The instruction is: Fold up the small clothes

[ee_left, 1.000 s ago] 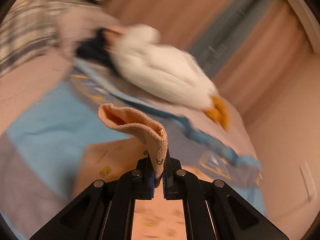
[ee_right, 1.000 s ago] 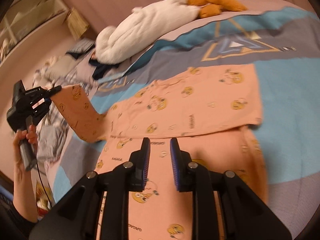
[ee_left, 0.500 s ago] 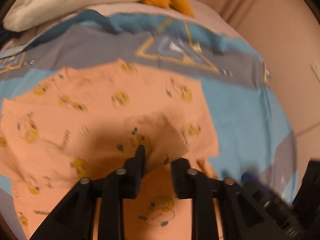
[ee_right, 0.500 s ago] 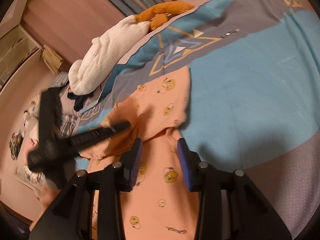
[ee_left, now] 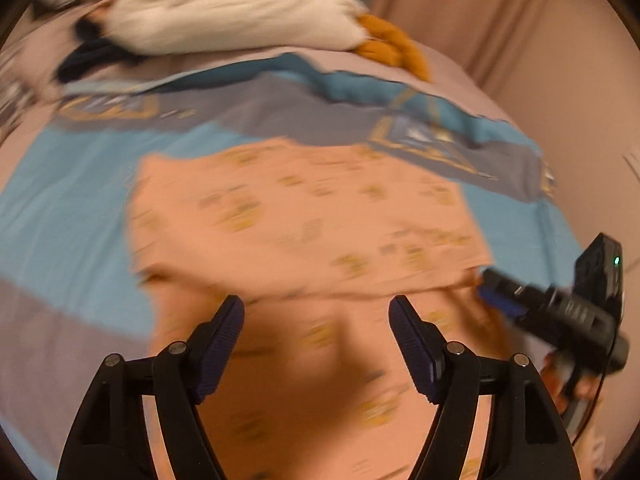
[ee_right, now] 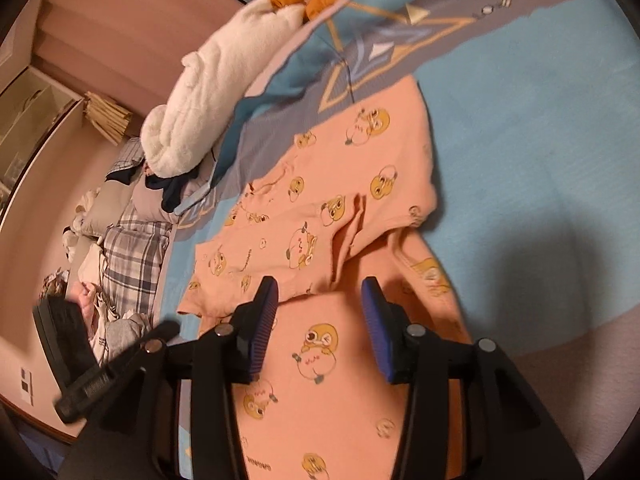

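Where the peach garment printed with yellow cartoon faces lies spread on the blue and grey bedspread, its far part is folded over the near part, leaving a doubled edge running across just ahead of both tools. Over the near part hangs the left gripper, tilted steeply down at the cloth; its jaws are opening and already stand wide, with nothing clamped between the dark ribbed pads, only the fabric lying loose below them. This view is smeared by motion, so the print reads as yellow streaks. Beside it on the same garment, the right gripper points down at a shallower slant towards the folded edge; its jaws are also opening, about half spread, and the blue pads press on no cloth, the fabric lying flat under the gap. Seen from the left camera, the right tool comes in from the right edge with its tips at the garment's corner, and fingers of the person's hand wrap its handle; the grip itself is blurred. Beyond the garment, a white plush toy with orange feet lies along the far side of the bed, and a plaid pillow sits at the left.
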The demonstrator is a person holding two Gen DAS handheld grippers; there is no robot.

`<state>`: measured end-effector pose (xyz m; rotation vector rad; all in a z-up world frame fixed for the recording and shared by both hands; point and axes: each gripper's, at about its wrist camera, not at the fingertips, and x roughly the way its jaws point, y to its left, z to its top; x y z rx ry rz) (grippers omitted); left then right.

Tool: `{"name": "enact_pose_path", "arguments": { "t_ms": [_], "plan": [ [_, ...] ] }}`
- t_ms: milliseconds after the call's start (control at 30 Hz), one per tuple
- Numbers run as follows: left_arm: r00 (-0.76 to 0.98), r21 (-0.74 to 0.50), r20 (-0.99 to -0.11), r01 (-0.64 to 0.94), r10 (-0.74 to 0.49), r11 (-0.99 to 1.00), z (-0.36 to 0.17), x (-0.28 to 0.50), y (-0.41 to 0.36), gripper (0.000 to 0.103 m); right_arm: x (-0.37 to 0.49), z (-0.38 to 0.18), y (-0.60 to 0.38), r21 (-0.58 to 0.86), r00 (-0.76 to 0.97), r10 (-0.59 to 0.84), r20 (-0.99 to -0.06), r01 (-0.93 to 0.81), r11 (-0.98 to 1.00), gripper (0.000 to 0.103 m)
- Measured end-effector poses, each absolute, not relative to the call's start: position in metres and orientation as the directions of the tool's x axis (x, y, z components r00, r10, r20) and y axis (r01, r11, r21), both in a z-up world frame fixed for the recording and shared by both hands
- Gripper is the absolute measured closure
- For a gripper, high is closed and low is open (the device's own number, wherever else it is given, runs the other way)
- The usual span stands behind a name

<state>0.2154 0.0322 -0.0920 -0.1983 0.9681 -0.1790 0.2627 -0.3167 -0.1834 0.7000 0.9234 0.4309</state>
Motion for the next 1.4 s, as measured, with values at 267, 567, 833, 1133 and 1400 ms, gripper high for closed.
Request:
{"name": "enact_pose_path", "arguments": {
  "t_ms": [267,567,833,1133,1400],
  "plan": [
    [0.532,-0.319,-0.824,-0.15,-0.195,0.936,-0.123,0.176,0.126,0.029,0.282,-0.185,-0.288,0.654,0.517,0.578,-0.631,-0.047,0.755,0.079],
    [0.533,-0.374,-0.82,-0.221,-0.21,0.901,-0.133,0.163,0.154,0.029,0.311,-0.189,-0.27,0.56,0.466,0.49,-0.737,0.015,0.828,0.078],
    [0.533,-0.371,-0.817,-0.192,-0.221,0.908,-0.133,0.166,0.151,0.029,0.316,-0.144,-0.272,0.486,0.534,0.449,-0.716,-0.08,0.87,0.098],
    [0.526,-0.365,-0.818,-0.162,-0.233,0.917,-0.133,0.183,0.138,0.029,0.327,-0.135,-0.305,0.365,0.575,0.332,-0.748,-0.061,0.929,0.096],
    [0.54,-0.331,-0.806,-0.073,-0.242,0.941,-0.118,0.226,0.112,0.029,0.332,-0.156,-0.327,0.212,0.567,0.177,-0.805,-0.004,0.977,0.071]
  ]
}}
